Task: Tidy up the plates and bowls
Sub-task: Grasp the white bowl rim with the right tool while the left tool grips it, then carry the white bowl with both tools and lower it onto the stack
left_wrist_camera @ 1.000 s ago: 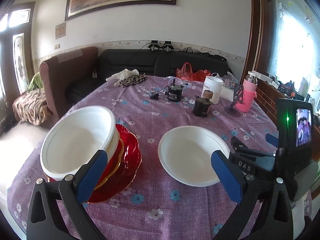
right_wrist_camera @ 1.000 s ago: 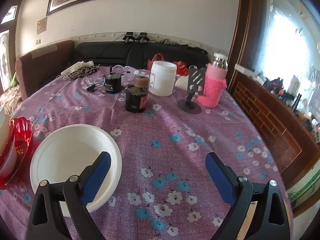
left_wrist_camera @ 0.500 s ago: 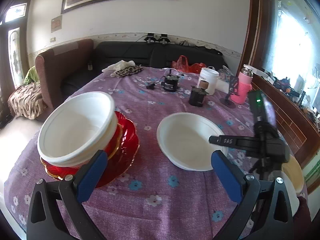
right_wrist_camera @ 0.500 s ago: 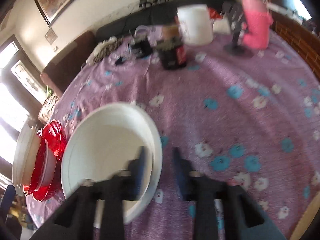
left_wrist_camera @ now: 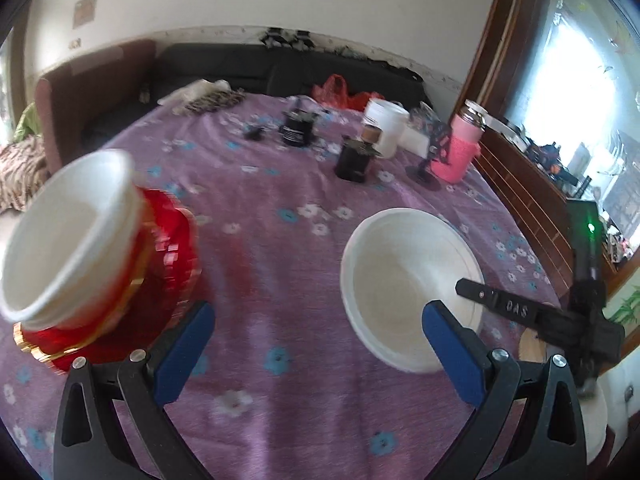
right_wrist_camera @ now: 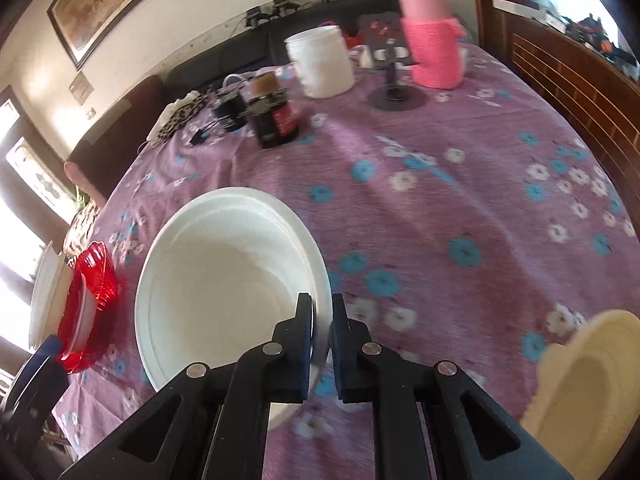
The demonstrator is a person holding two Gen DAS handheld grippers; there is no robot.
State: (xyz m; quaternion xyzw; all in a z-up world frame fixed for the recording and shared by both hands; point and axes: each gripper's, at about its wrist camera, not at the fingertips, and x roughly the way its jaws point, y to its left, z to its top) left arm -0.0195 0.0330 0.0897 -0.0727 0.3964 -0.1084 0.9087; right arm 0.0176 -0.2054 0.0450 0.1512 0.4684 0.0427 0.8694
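Observation:
A white bowl sits on the purple flowered tablecloth. My right gripper is shut on its near right rim, one finger inside and one outside. In the left wrist view the same white bowl lies right of centre with the right gripper's black arm on its rim. A stack of white bowls on red plates stands at the left. My left gripper is open and empty above the cloth between the stack and the bowl.
At the far side stand a dark jar, a white tub, a pink flask and a phone stand. A cream plate lies at the near right edge. A sofa and wooden panelling border the table.
My right gripper has closed on the white bowl's rim. The left gripper has shifted closer and tilted, so the stack looks larger and blurred.

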